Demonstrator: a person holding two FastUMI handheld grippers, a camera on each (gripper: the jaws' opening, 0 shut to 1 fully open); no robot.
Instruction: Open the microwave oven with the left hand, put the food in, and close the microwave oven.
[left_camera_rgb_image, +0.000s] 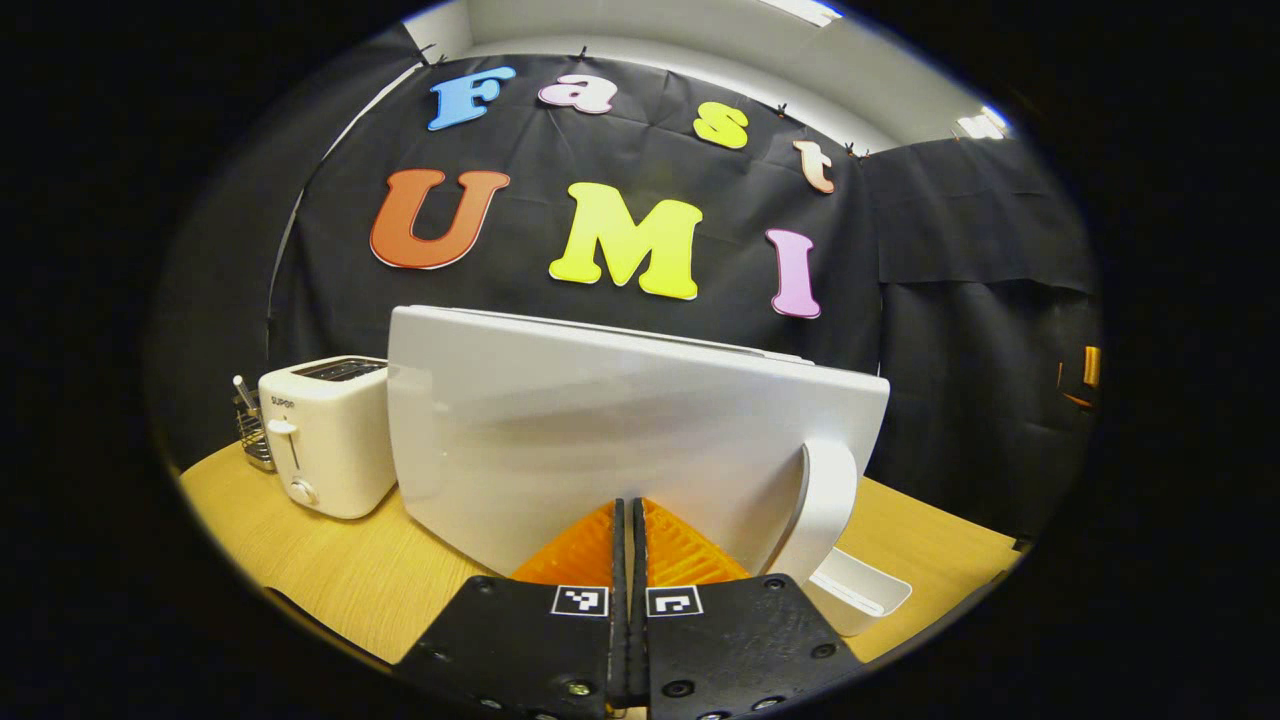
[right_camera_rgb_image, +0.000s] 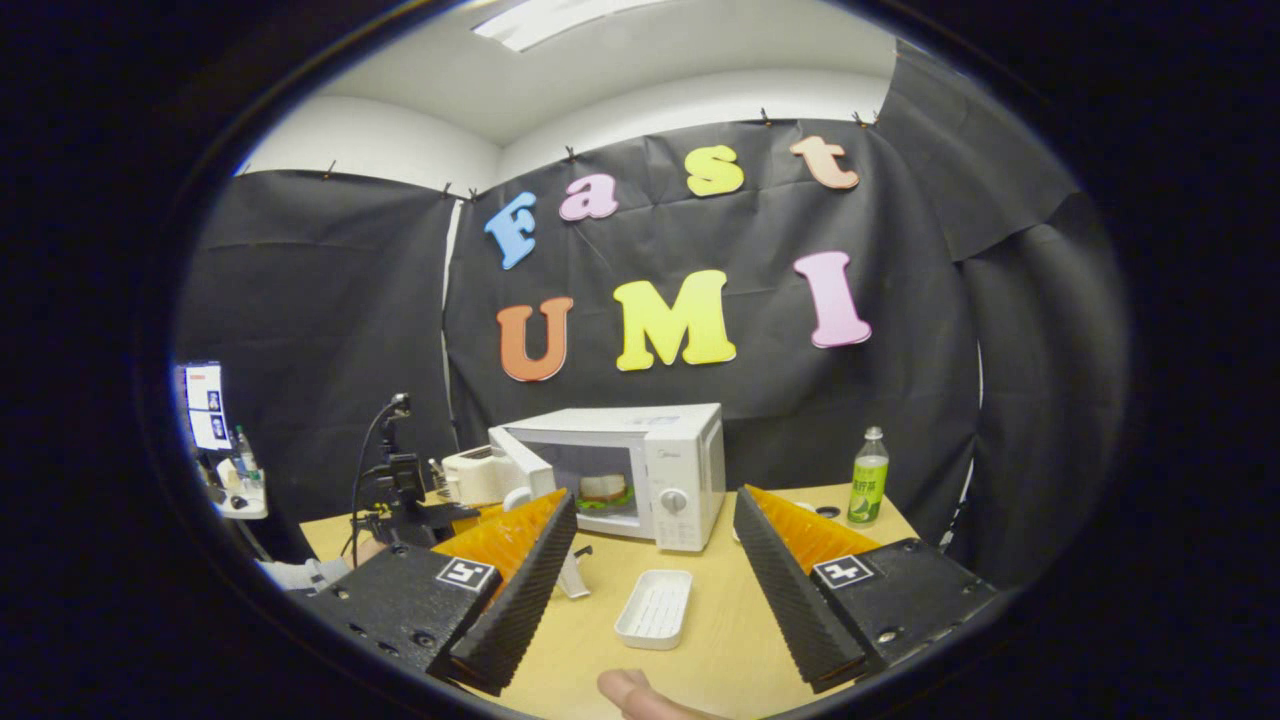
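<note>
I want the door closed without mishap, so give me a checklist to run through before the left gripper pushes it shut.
1. Food inside: sandwich sits in the microwave: ok.
2. Door open, ready to swing: ok.
3. Left gripper shut, fingertips at the door's face: ok.
4. Right gripper open, held back from the oven: ok.
5. White tray lies on the table before the oven; clear of the door's swing: cannot tell.

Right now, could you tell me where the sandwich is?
In the right gripper view, the sandwich sits inside the open microwave, behind the white tray.
</note>
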